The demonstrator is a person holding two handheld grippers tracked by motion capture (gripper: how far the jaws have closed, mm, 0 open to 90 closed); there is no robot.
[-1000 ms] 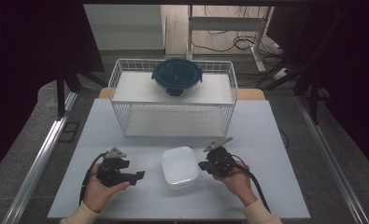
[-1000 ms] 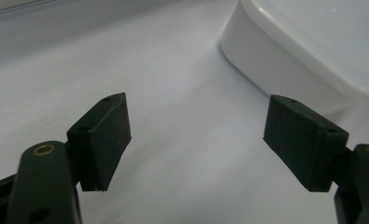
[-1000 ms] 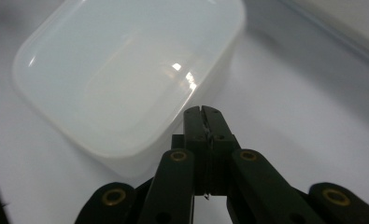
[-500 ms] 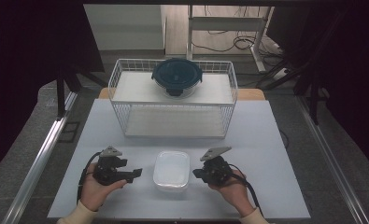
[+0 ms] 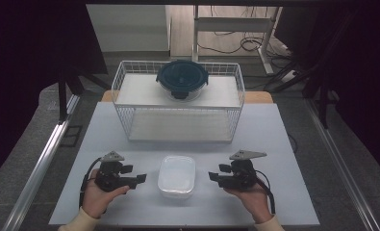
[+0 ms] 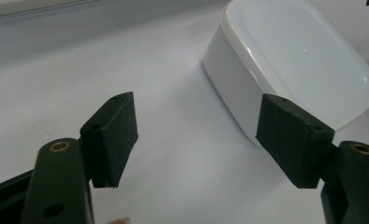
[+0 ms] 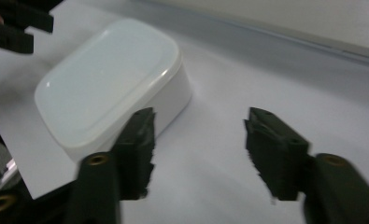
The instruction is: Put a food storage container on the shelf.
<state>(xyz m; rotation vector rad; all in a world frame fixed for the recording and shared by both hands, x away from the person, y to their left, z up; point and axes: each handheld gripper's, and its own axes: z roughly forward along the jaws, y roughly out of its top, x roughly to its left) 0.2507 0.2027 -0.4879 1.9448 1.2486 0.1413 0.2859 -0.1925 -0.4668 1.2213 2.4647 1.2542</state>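
A white lidded rectangular container (image 5: 177, 175) sits on the white table near the front edge, between my two grippers. My left gripper (image 5: 138, 180) lies to its left, a little apart and pointing at it. Its jaws stand open and have just been closing slightly, with nothing between them. In the left gripper view (image 6: 198, 137) the container (image 6: 289, 60) lies ahead to the upper right. My right gripper (image 5: 213, 177) is a short gap to the container's right. Its jaws have just been opening and hold nothing (image 7: 198, 140); the container (image 7: 107, 79) lies ahead to the left.
A white wire rack (image 5: 125, 120) stands at the back of the table (image 5: 274, 144), with a dark blue round lidded container (image 5: 182, 79) on its top shelf. Bare table lies between rack and grippers. Metal rails run along both table sides.
My right gripper, shut against the container's right edge a second ago, has opened and drawn back to the right. The container slid slightly left and toward the front. The left hand stayed put.
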